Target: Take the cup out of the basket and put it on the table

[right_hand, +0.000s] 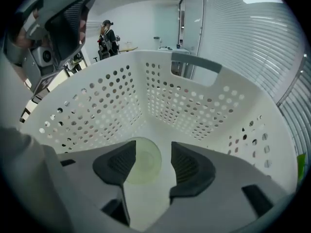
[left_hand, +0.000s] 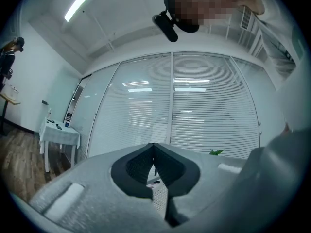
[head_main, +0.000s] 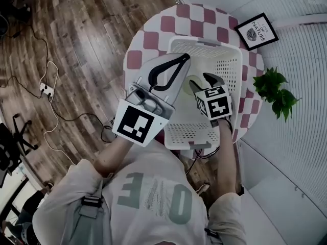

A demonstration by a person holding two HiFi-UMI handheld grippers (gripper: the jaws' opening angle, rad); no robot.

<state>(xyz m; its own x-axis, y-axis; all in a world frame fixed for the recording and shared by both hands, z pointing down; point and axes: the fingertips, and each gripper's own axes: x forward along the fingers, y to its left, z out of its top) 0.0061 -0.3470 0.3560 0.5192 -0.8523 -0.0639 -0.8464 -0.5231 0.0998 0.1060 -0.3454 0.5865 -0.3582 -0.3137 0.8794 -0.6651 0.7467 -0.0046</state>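
**Head view:** white basket (head_main: pixel 204 44) on checked table (head_main: pixel 153 39). Left gripper (head_main: pixel 179 64) hangs over the rim's 9 o'clock side. Right gripper (head_main: pixel 203 81) dips inside.

**Left gripper view:** fingers (left_hand: pixel 138 168) clenched together, nothing between.

**Right gripper view:** fingers (right_hand: pixel 187 166) released, wide apart. Pale green cup (right_hand: pixel 143 161) sits on the basket floor just beyond them, at 10 o'clock of the gap, untouched. Its mouth faces the camera, so the long axis is probably upright. Step in hand: the reach. Next move: centre on the cup wall, descend, close.
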